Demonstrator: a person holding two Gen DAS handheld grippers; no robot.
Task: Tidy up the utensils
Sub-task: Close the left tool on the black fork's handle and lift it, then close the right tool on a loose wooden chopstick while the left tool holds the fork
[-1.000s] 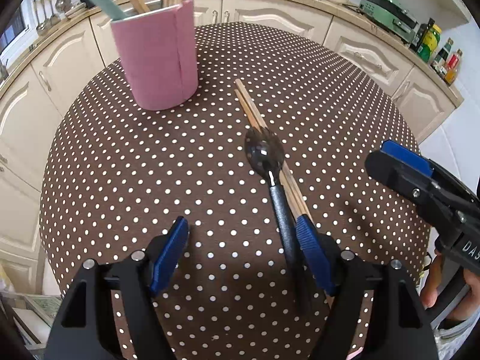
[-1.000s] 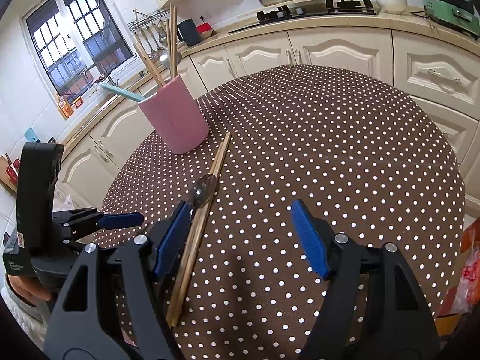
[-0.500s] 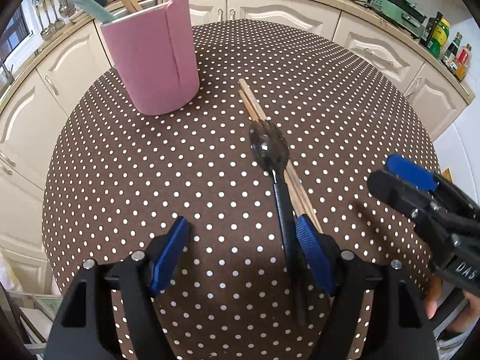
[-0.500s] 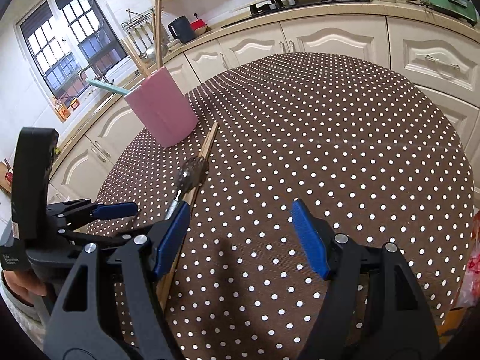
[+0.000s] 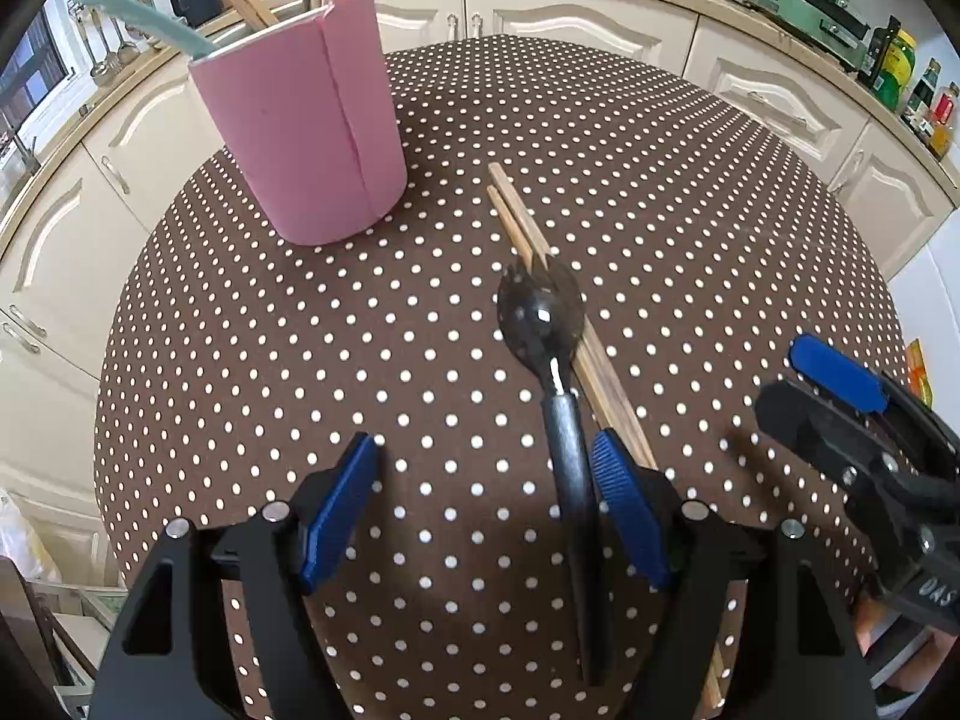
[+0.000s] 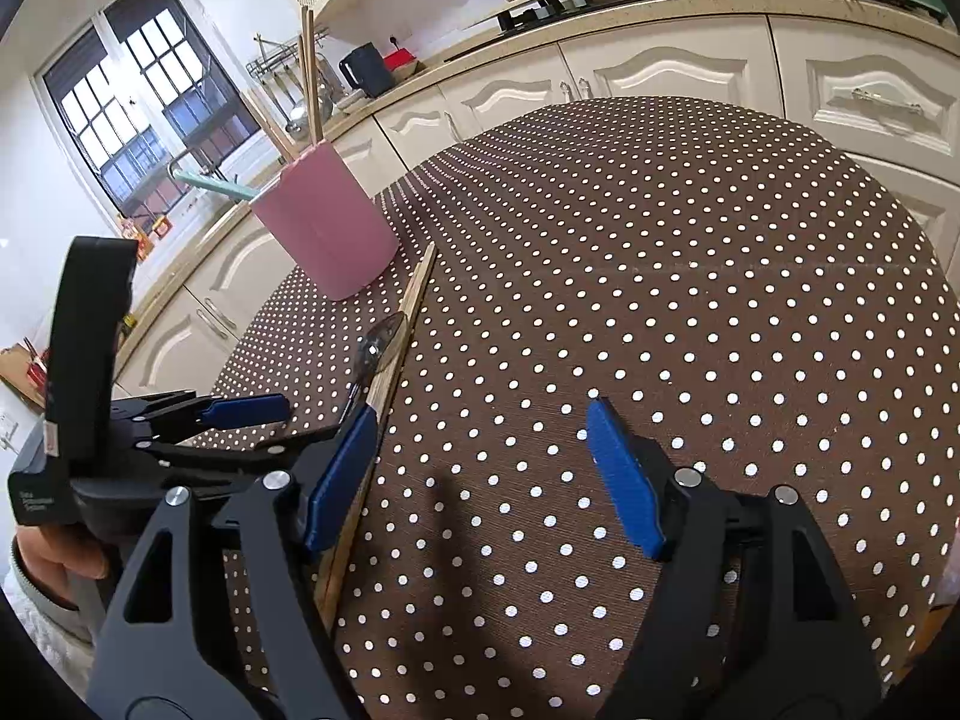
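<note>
**Spoon and sticks wait by the pink cup**

The left tool [image 5: 486, 504] is spread wide and holds nothing. It sits low over the counter [image 5: 690, 192], with the spoon [image 5: 549, 330] handle lying just inside its right finger. I think it is lined up this way so it can close on the handle next.

The right tool [image 6: 480, 468] is spread wide too, and empty. It hangs off to the side, over a bare part of the counter, likely to keep out of the way.

The spoon is dark and shiny, with a round bowl and little points at the tip. Its handle is thick and dull, maybe rubber. It lies partly on top of the chopsticks [image 5: 522, 222], which are long, thin and pale like wood. They lie side by side and point toward the cup [image 5: 300, 126].

The cup is pink, tall and round, with a seam down its side. It stands upright near the far left of the counter. More sticks and a light green handle already stand inside it, so that looks like the spot for the rest.

The counter wears a brown cloth with white dots.
</note>
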